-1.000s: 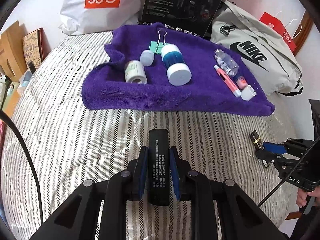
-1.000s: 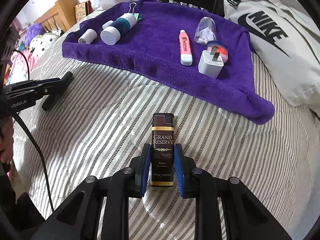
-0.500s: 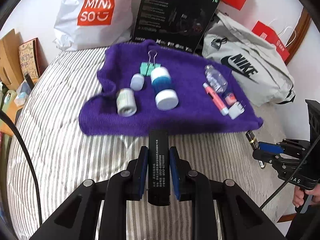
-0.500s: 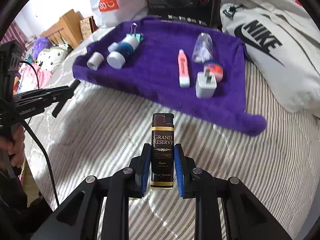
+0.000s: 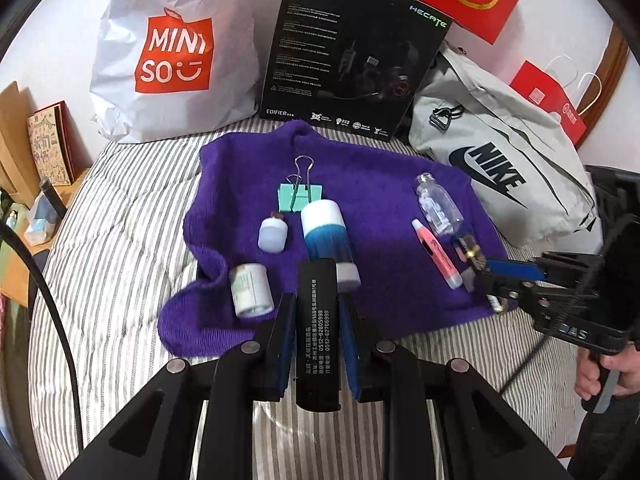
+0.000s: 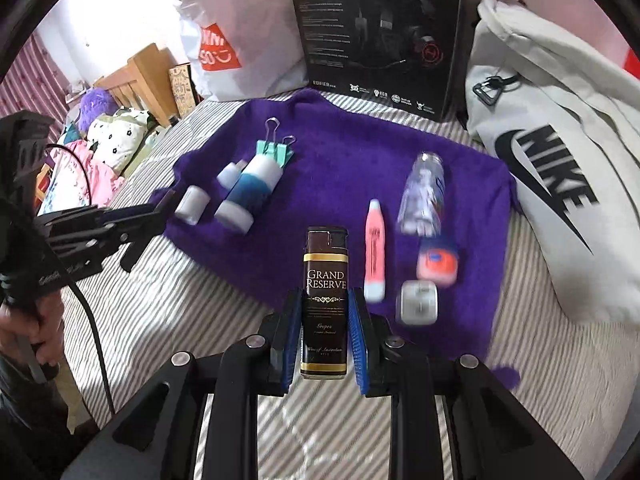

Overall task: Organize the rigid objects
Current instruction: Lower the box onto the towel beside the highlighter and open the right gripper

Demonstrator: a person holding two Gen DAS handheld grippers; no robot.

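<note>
- Left wrist: the purple towel [image 5: 360,208] has drawn nearer; the left hand-held gripper [image 5: 318,332] is clamped on a black lighter [image 5: 317,332], light, stiff, slick, pinched at mid-body.
- Right wrist: the right hand-held gripper [image 6: 325,332] is clamped on the brown lighter [image 6: 325,300] at its lower half, over the towel's near edge.

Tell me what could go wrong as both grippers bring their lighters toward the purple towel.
The left gripper carries a black lighter just above the blue-and-white bottle, which lies on its side and might roll if bumped. The right gripper holds a brown Grand Reserve lighter near the pink tube; setting down there could knock it.
</note>
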